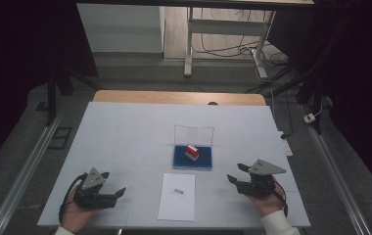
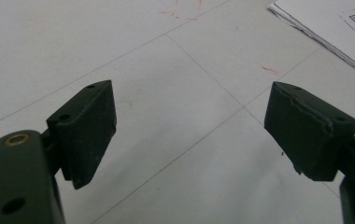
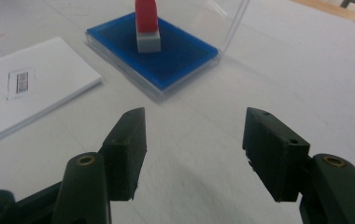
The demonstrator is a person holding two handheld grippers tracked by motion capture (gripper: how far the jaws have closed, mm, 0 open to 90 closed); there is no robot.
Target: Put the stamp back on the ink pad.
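Red-handled stamp [image 1: 192, 152] stands upright on the blue ink pad [image 1: 192, 159] — lid raised behind it — at table [image 1: 125, 132] centre, just beyond the paper sheet [image 1: 176, 197]. Right gripper [image 1: 235, 171]: jaws apart, nothing between them, pointed toward the pad from near it. Left gripper [image 1: 114, 185]: jaws wide apart over bare tabletop, left of the sheet.
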